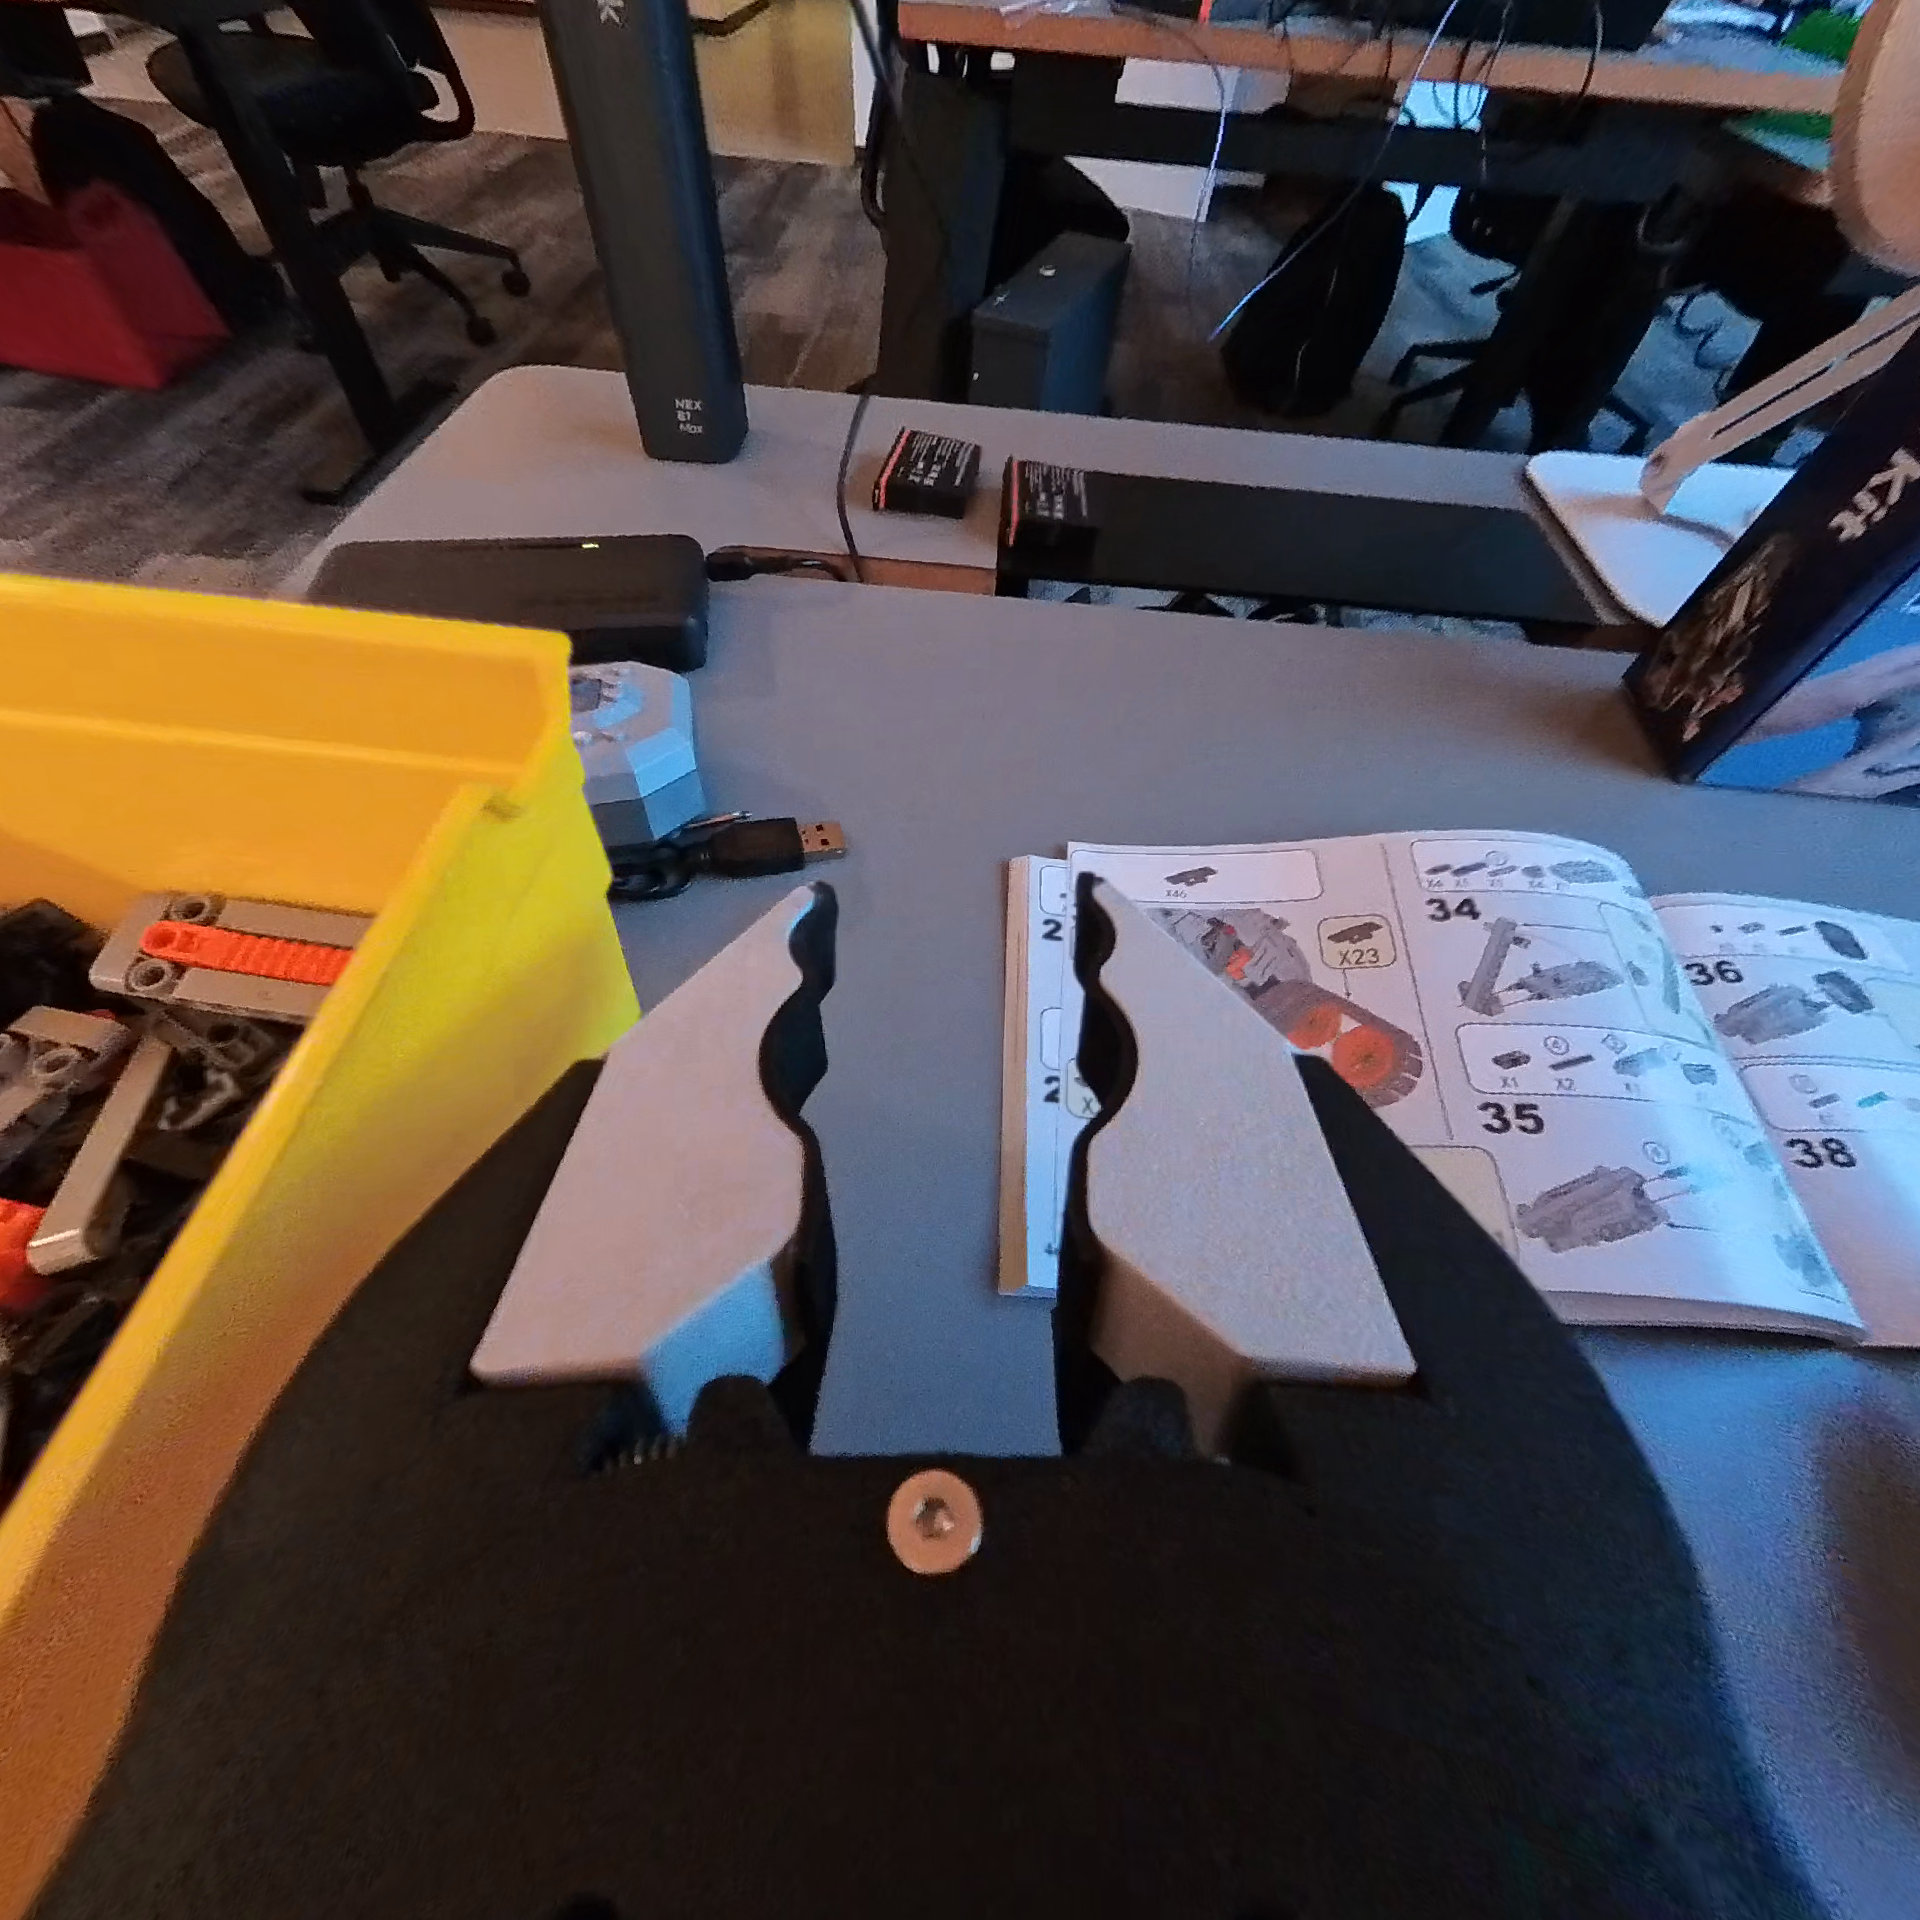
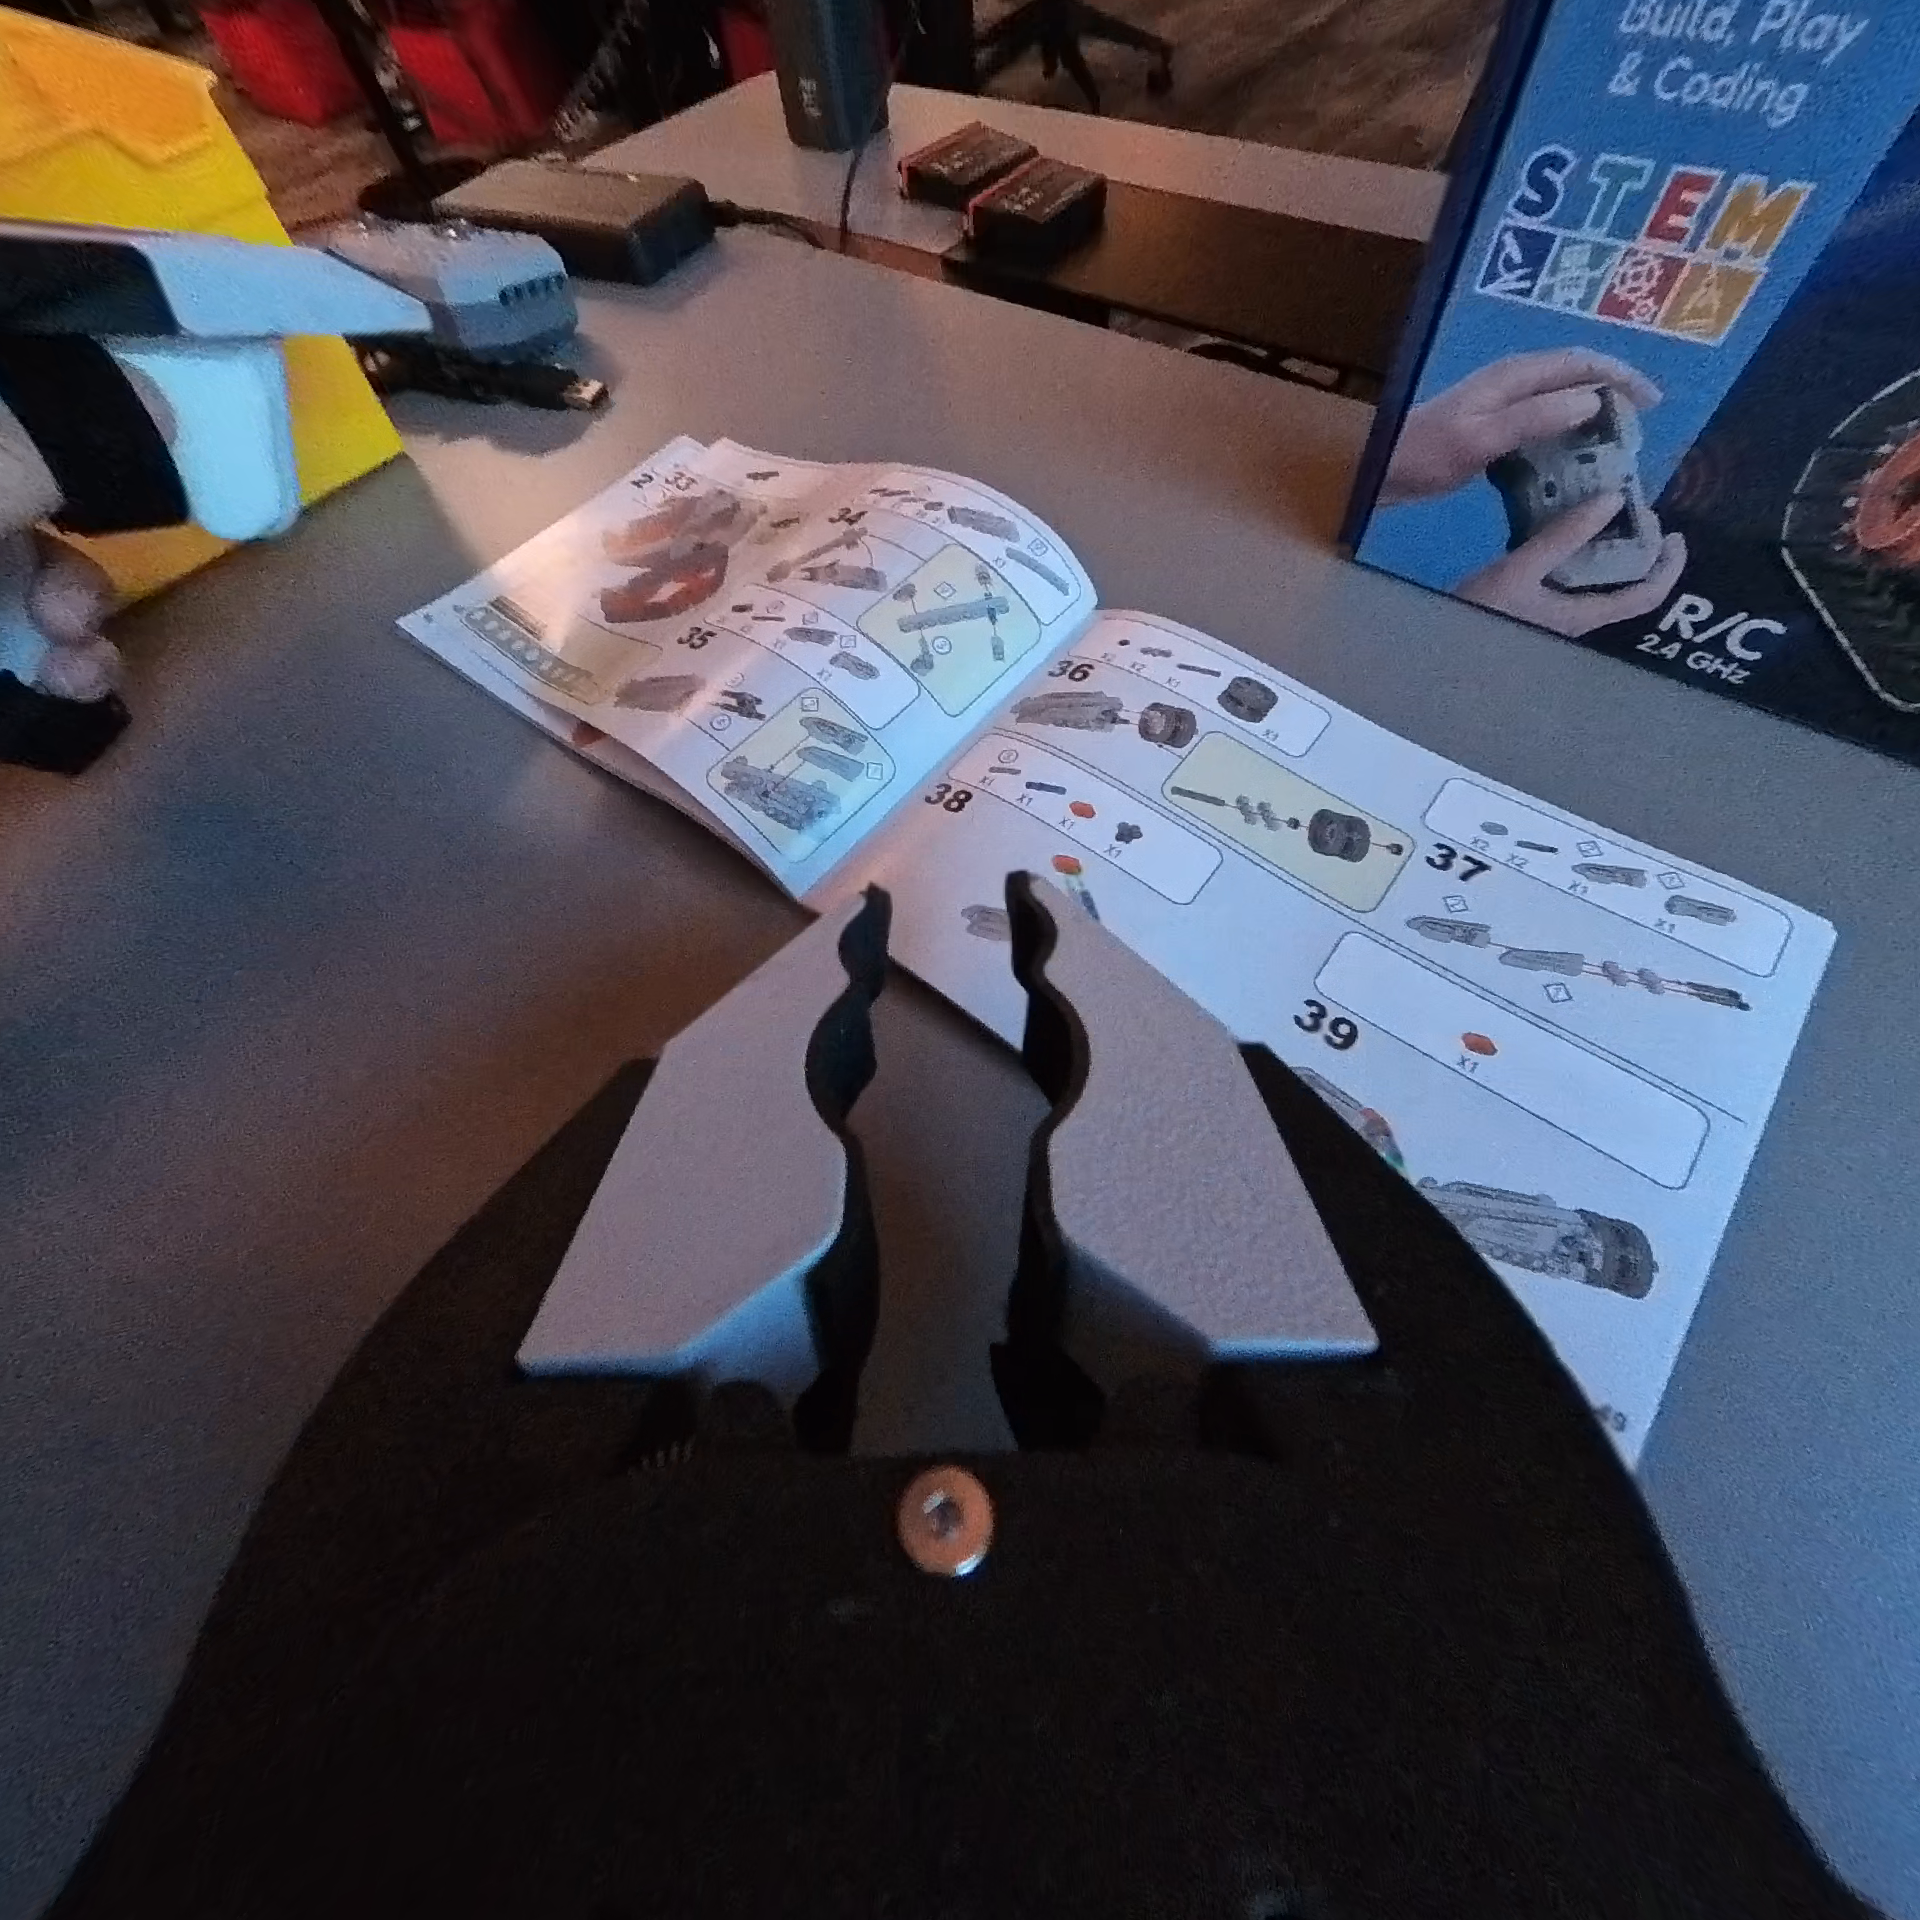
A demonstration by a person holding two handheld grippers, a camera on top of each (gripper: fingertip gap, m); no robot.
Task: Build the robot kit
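Grey table [image 1: 1195, 717] underneath, booklet [image 1: 1507, 1060] lying open on it, pages of numbered build diagrams up. Left gripper [image 1: 951, 904] over bare table, jaws apart, holding nothing; booklet's edge just right of the right finger, yellow bin [image 1: 343, 790] close on the left. Right gripper [image 2: 945, 899] over the booklet's near corner, jaws apart with a narrower gap, empty too. Blue-and-black box [image 2: 1621, 343] upright beyond the booklet on the right. Behind the bin, a grey module [image 1: 639, 753] with a black USB cable [image 1: 764, 842] coiled beside it, plug end lying free on the table. Farther back, a black flat pack [image 1: 520, 592], two small black blocks [image 1: 925, 468], a tall dark column [image 1: 665, 239] and a white lamp base [image 1: 1621, 509]. Bin filled with loose building pieces [image 1: 125, 1060]: grey beams, black parts, an orange toothed bar [image 1: 249, 951] on a grey piece near the top. Office chairs and desks blurred in the background.
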